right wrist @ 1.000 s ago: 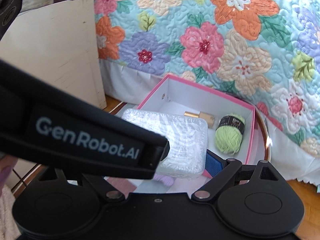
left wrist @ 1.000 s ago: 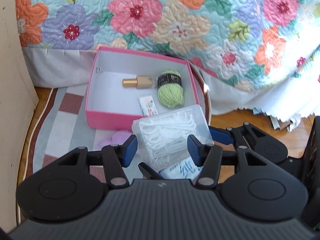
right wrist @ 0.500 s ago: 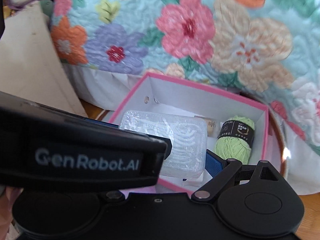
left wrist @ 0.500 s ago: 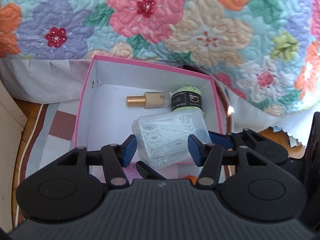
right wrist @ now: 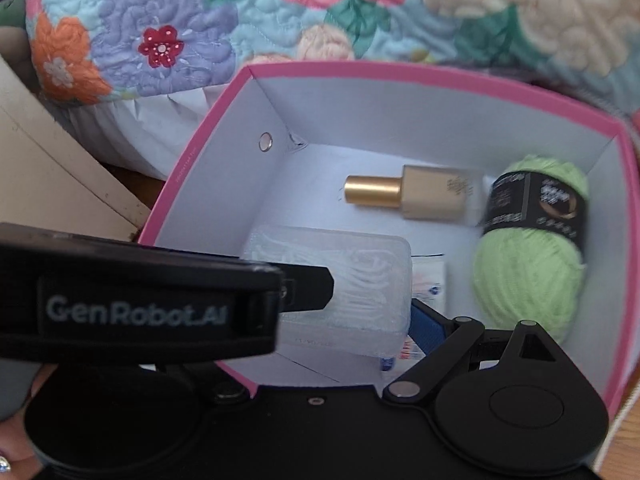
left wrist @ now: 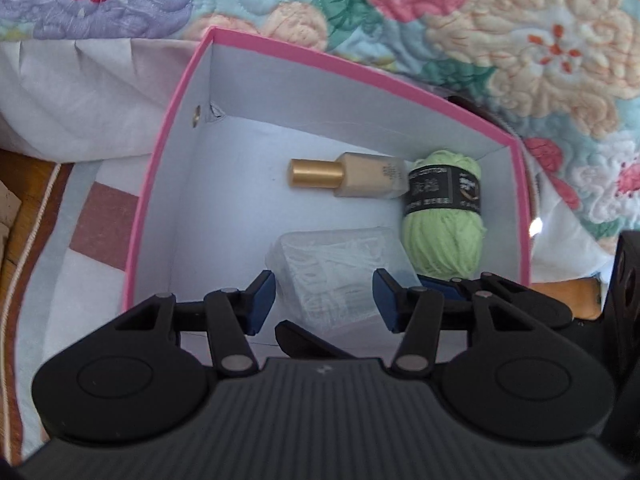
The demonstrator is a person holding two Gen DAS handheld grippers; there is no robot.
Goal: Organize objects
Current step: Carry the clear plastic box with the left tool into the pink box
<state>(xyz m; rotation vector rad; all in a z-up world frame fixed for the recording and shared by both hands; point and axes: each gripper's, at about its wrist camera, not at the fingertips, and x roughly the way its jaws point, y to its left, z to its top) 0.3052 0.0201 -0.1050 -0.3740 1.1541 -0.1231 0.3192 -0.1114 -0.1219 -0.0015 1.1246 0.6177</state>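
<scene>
A pink box (left wrist: 160, 168) with a white inside holds a gold-capped beige bottle (left wrist: 352, 178), a green yarn ball (left wrist: 444, 216) and a small packet (right wrist: 430, 280). A clear plastic box of white picks (left wrist: 332, 272) is low inside the pink box (right wrist: 192, 160). My right gripper (right wrist: 352, 312) is shut on the clear box (right wrist: 360, 280); one blue pad (right wrist: 424, 330) shows, the other finger is hidden behind the left gripper's body. My left gripper (left wrist: 324, 300) is open, with its pads either side of the clear box and apart from it.
A flowered quilt (left wrist: 520, 40) hangs just behind the pink box, with white bed skirt (left wrist: 80, 92) below it. A patterned rug (left wrist: 96, 220) lies under the box. A cream cabinet side (right wrist: 48, 176) stands to the left.
Both grippers moved forward and down, carrying the clear box from in front of the pink box, over its near wall, to low inside it beside the yarn.
</scene>
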